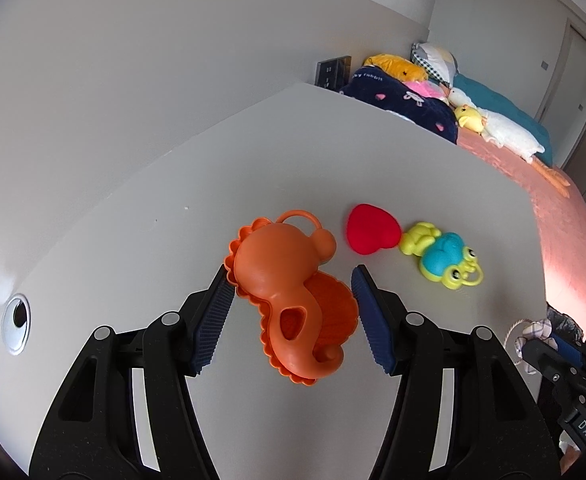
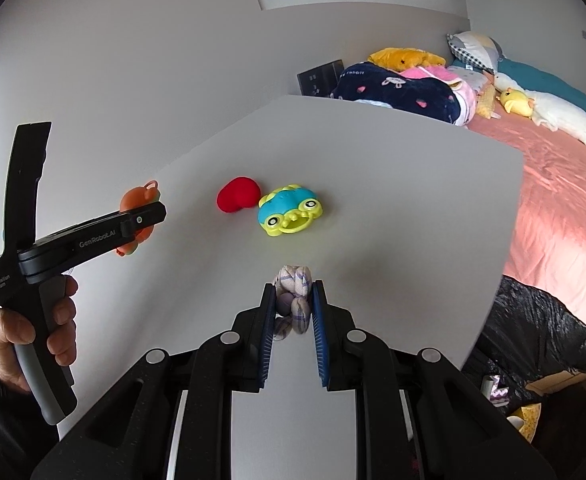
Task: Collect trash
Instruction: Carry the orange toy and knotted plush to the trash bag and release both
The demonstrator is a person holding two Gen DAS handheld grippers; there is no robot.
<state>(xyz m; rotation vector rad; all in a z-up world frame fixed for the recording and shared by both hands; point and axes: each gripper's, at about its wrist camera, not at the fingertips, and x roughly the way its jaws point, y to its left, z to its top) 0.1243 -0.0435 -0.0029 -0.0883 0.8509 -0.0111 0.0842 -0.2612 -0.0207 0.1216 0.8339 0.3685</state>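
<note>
A pale grey desk (image 1: 133, 220) fills the near ground, with a round silver cable port (image 1: 16, 324) set into its near left part. Plain white walls (image 1: 153, 60) rise behind it. To the right stands a bed (image 2: 553, 184) with a pink cover, heaped at its far end with pillows (image 2: 473, 46), a dark blue blanket (image 2: 393, 88) and plush toys (image 1: 493, 128). Soft daylight lies evenly over the room.

The right gripper (image 2: 293, 304) jaws pinch a crumpled checked cloth (image 2: 293, 286) above the white table (image 2: 393, 220).

Glossy plastic orange toy (image 1: 289, 280); matt smooth table (image 1: 133, 248).
</note>
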